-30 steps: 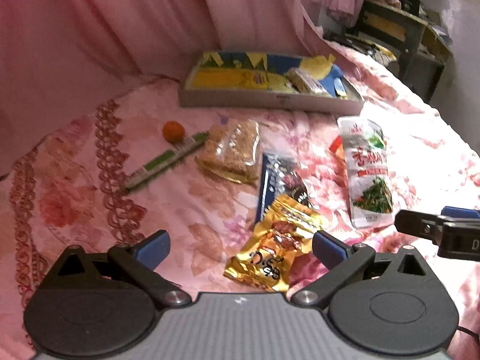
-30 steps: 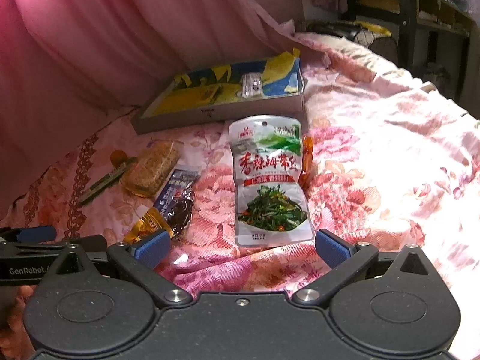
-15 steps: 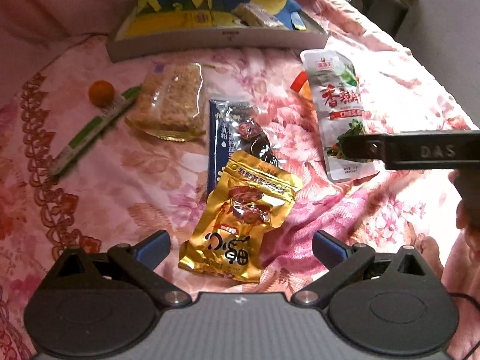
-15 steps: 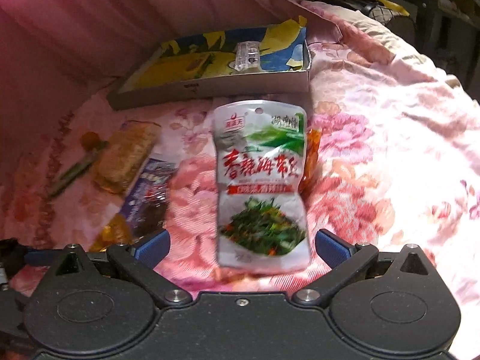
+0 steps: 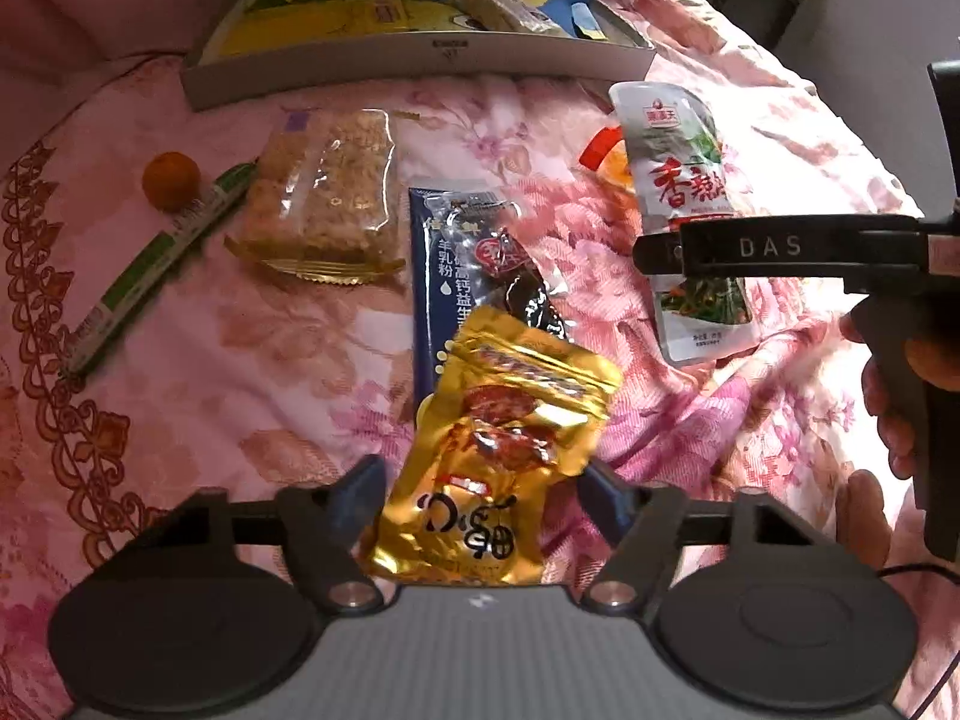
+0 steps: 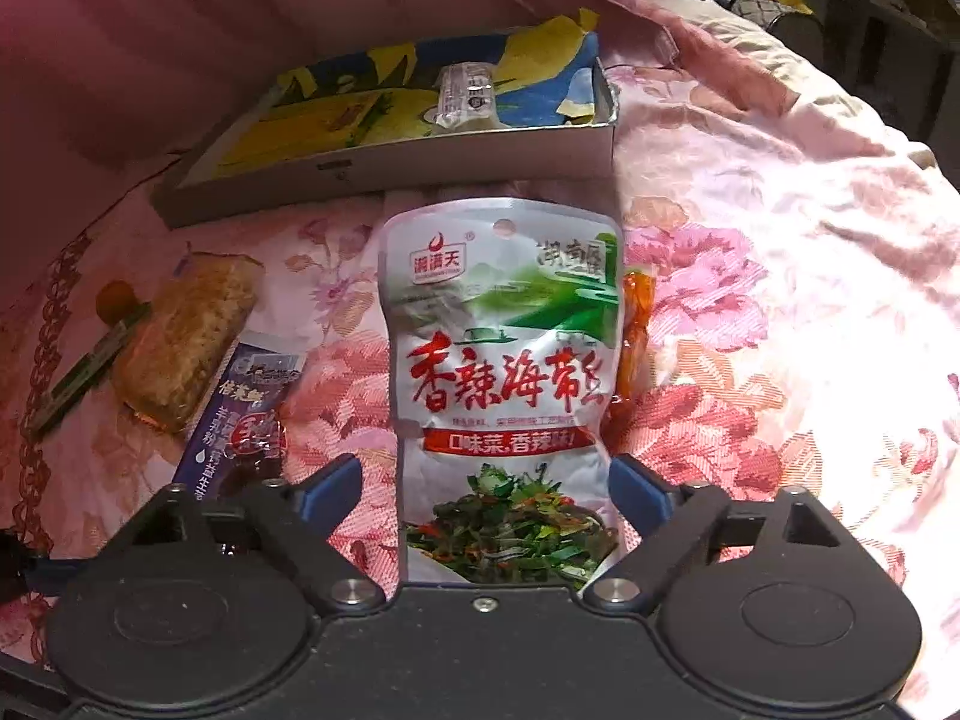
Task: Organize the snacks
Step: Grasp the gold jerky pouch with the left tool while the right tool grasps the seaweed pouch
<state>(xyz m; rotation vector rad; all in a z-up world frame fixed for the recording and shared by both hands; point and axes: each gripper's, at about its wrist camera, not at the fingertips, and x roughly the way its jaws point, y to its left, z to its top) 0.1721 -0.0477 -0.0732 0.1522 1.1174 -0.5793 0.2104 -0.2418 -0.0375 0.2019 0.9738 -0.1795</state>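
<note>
Now your left gripper sits with its fingers spread on either side of the gold pouch, which lies on the pink floral bedspread over a dark blue packet. Your right gripper is likewise spread around the lower half of the white seaweed pouch, just before the shallow box.

snack packets crowding bedspread's middle, tray blocking far side

A pink floral bedspread with dark furniture behind.
</note>
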